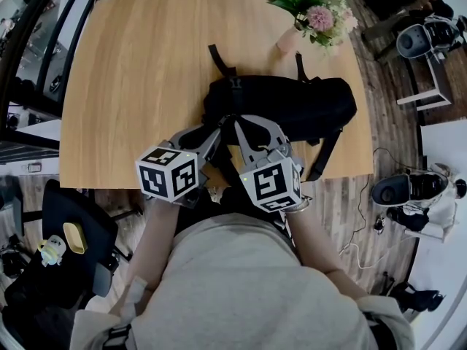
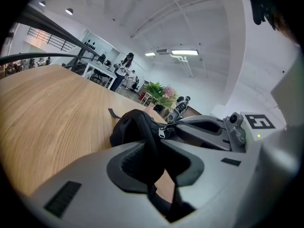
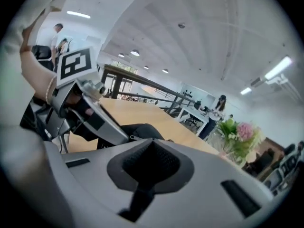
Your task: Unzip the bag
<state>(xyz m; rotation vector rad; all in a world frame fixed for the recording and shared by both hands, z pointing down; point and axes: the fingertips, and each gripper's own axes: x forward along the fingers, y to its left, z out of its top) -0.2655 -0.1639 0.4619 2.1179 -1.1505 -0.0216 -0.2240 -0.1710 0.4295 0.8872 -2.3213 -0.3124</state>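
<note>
Lying on the near half of the wooden table (image 1: 124,79), close to the person's edge: one black bag (image 1: 292,108), soft-sided, straps trailing off both ends. Vase of flowers (image 1: 314,22) stands at the far right corner, well apart from the work. Left gripper (image 2: 151,159): jaws closed on a fold of the bag's black fabric, which runs up between the pads and out over the top; it serves as the anchor at the near end of the bag. Right gripper (image 3: 151,158): jaws brought together, pads meeting, with nothing visibly caught between them, though the dark pads make a thin tab hard to rule out. It sits just beside the left gripper over the same end of the bag. Zip pull (image 2: 162,133): small metal tab, lying on the bag just beyond the left jaws, apparently free of both grippers. Progress, as judged: the bag is steadied, but no opened length of zip shows anywhere. Taking the pull and drawing it along the track both remain to be done.
</note>
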